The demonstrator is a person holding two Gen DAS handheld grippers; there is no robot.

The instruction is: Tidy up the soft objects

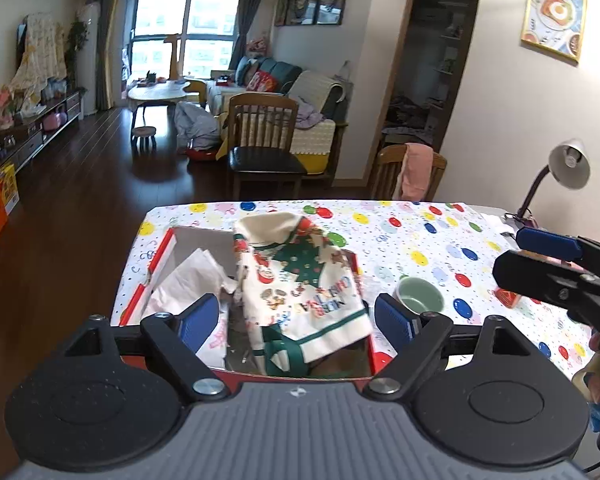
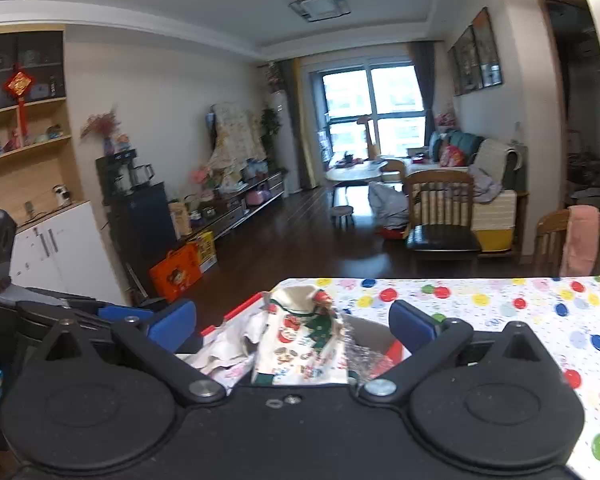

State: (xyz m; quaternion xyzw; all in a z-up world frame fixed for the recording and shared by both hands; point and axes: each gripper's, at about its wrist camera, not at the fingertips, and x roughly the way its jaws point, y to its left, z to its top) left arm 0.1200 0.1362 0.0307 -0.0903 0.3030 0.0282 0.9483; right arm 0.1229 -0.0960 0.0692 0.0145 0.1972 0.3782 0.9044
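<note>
I see a green cup (image 1: 420, 298) on the balloon-print tablecloth (image 1: 420, 228), desk lamp (image 1: 568, 166) at its far right corner, wooden chair (image 1: 264, 140) behind.

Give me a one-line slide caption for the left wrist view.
Open left tool above red box holding Christmas-print cloth; green cup beside.

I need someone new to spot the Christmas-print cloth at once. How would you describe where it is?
Start at the table with the balloon-dot tablecloth, then find the red-edged open box at its near left corner. The cloth lies draped in that box, cream with green trim, a green tree and red lettering, unlike the plain crumpled white paper beside it.
</note>
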